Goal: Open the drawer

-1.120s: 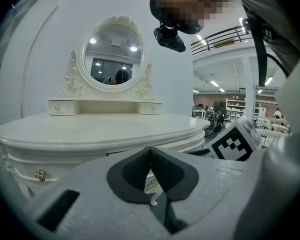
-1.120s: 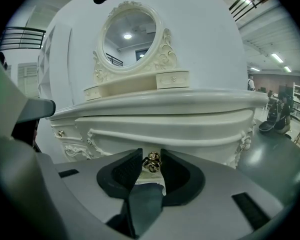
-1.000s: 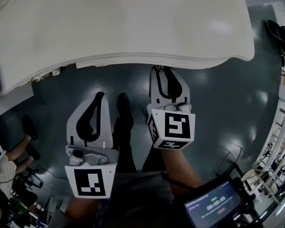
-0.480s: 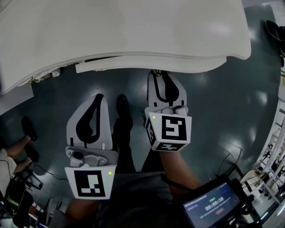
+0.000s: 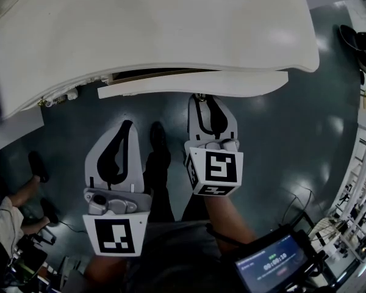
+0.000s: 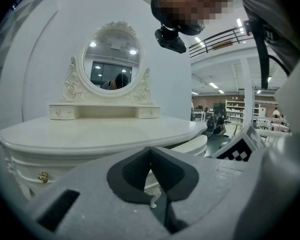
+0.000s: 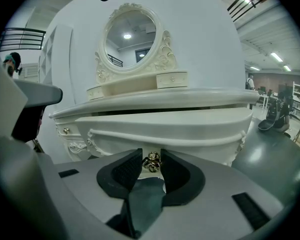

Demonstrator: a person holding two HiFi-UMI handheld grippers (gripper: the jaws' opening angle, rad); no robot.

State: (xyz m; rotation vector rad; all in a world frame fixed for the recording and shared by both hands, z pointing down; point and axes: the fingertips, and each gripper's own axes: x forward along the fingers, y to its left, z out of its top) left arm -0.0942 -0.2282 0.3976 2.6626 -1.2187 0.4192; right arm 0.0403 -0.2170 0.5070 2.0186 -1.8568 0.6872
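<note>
Right gripper [image 7: 150, 159] pinches the drawer [image 7: 165, 129] knob [image 7: 151, 163] between its jaws, left gripper [image 6: 151, 156] closed empty; a skewed pull could slip it free.

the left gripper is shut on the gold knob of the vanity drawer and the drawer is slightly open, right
Not quite: it is the right gripper that is shut on the gold knob of the vanity drawer, as the right gripper view shows. The left gripper has its jaws together on nothing. The drawer is slightly open.
</note>
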